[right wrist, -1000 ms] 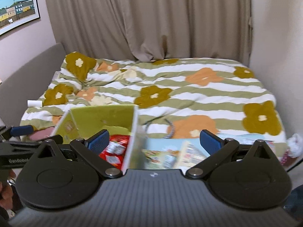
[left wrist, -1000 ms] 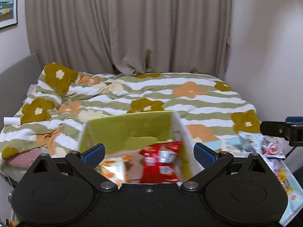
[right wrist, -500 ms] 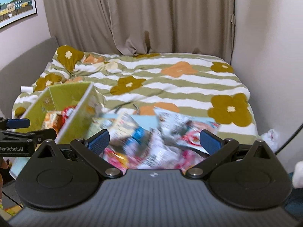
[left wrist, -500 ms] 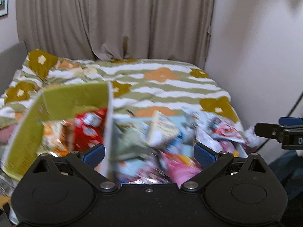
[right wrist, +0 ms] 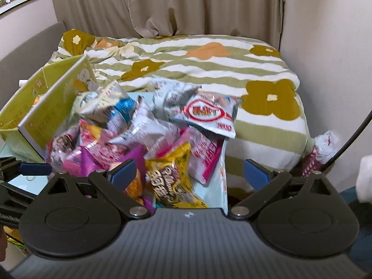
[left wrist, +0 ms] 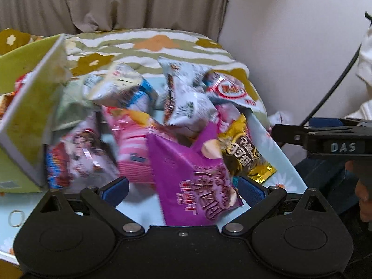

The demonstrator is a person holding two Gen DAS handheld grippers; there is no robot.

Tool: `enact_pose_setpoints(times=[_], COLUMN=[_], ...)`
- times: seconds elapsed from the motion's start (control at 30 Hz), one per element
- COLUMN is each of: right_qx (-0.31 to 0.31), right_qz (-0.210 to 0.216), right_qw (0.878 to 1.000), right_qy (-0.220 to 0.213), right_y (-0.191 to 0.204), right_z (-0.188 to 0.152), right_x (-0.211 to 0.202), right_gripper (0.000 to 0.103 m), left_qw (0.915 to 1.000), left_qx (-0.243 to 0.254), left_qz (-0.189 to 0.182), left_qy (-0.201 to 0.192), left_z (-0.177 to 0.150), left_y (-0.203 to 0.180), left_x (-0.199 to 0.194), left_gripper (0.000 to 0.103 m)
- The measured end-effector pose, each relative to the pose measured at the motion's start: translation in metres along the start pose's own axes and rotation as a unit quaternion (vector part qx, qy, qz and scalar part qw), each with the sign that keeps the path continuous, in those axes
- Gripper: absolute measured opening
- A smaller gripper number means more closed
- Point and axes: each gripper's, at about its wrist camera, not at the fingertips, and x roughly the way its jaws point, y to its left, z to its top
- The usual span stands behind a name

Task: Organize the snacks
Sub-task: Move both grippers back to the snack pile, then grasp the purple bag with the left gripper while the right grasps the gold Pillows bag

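Both grippers are hanging over a heap of snack packets with their blue-padded fingers spread wide and gripping nothing. In its own wrist view the left gripper point(left wrist: 183, 189) is standing with its jaws apart on either side of a purple packet point(left wrist: 197, 176), which is lying between the pads; whether a pad is touching it cannot be told. The right gripper point(right wrist: 189, 174) is likewise gaping, its left pad over the near edge of the heap and its right pad out past the edge of the pale blue surface point(right wrist: 210, 191).

The snack pile point(right wrist: 148, 130) is sitting on that pale blue surface, just in front of a bed with a striped flowered cover point(right wrist: 209, 69). A gold packet point(right wrist: 172, 174) is lying nearest the right gripper, a white packet with a red oval point(right wrist: 205, 114) is resting on top at the far side, and pink and silver packets are jumbled between them, partly blurred. A green box point(right wrist: 46, 107) is standing at the left of the pile, touching it and tilted, with red packets showing inside in the left wrist view.
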Motion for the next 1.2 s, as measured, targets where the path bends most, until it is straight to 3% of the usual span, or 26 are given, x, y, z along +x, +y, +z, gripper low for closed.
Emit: enact_pose_setpoints(times=[0.27, 0.4, 0.53, 0.63, 0.9, 1.2], right_qx=[-0.016, -0.018, -0.026, -0.031, -0.027, -0.029], right_qz=[0.017, 0.032, 0.053, 0.063, 0.089, 0.101], right_qw=[1.000, 0.999, 0.998, 0.997, 0.994, 0.991], right_qy=[0.007, 0.018, 0.029, 0.035, 0.052, 0.077], right_y=[-0.013, -0.014, -0.009, -0.005, -0.004, -0.006], right_z=[-0.014, -0.018, -0.020, -0.024, -0.024, -0.029], right_x=[0.035, 0.049, 0.060, 0.068, 0.080, 0.094], right_gripper=[0.103, 0.103, 0.091, 0.090, 0.084, 0.082], left_qw=[0.9993, 0.9996, 0.9994, 0.9983, 0.9977, 0.9992], left_qx=[0.034, 0.016, -0.005, -0.033, -0.044, -0.027], left_qz=[0.011, 0.016, 0.014, -0.006, -0.025, -0.004], left_qy=[0.008, 0.018, 0.031, 0.047, 0.044, 0.030], left_z=[-0.003, -0.001, -0.002, -0.007, -0.010, -0.016], left_y=[-0.021, -0.018, -0.014, -0.006, -0.005, -0.005], left_x=[0.041, 0.054, 0.064, 0.070, 0.065, 0.038], left_gripper=[0.101, 0.099, 0.096, 0.087, 0.071, 0.069])
